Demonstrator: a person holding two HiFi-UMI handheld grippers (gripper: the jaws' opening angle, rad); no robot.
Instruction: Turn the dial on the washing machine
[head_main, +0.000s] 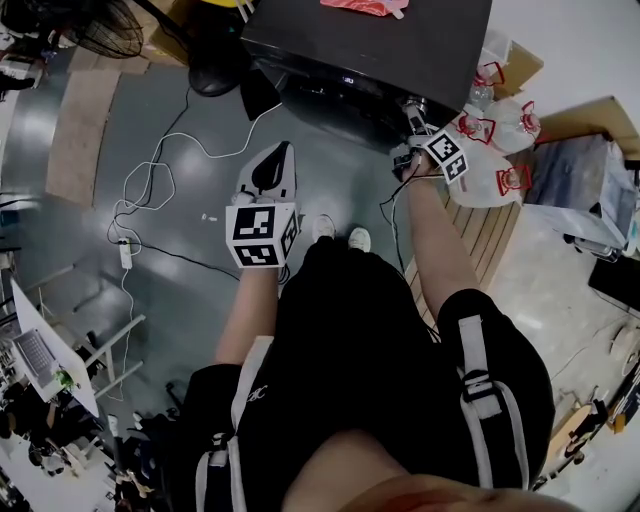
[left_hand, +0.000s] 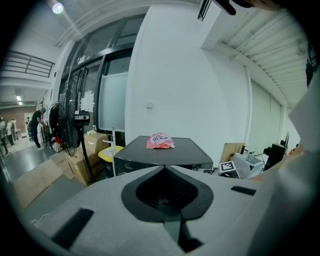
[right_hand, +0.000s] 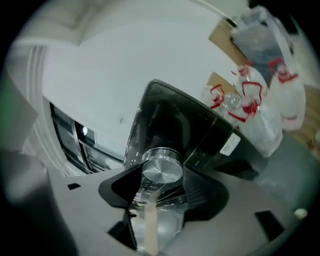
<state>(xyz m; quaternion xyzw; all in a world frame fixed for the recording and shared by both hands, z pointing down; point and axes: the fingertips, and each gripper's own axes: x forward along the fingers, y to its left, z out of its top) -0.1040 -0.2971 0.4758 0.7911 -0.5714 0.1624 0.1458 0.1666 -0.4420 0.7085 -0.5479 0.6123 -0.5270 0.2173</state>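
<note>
Right gripper (head_main: 414, 124) is pictured clamped on the silver dial (right_hand: 161, 169), which is set in the front panel of the black washing machine (head_main: 380, 40), towards the machine's right end. Left gripper (head_main: 272, 176) is held well back from the machine, jaws together on nothing. The turning step is judged to be in hand; a steady wrist twist without slipping is called for next.

Brushed silver dial (right_hand: 161, 169) between black ribbed pads (right_hand: 202, 192) of light grey right gripper (right_hand: 162, 192). Glossy black washing machine (right_hand: 175, 125) right behind. Pinkish-red packet (left_hand: 160, 141) ahead of left gripper (left_hand: 167, 190), same grey-and-black combo. White bags (right_hand: 265, 100) with red print beside right gripper. Black-and-white squares on both cubes (head_main: 262, 235).
</note>
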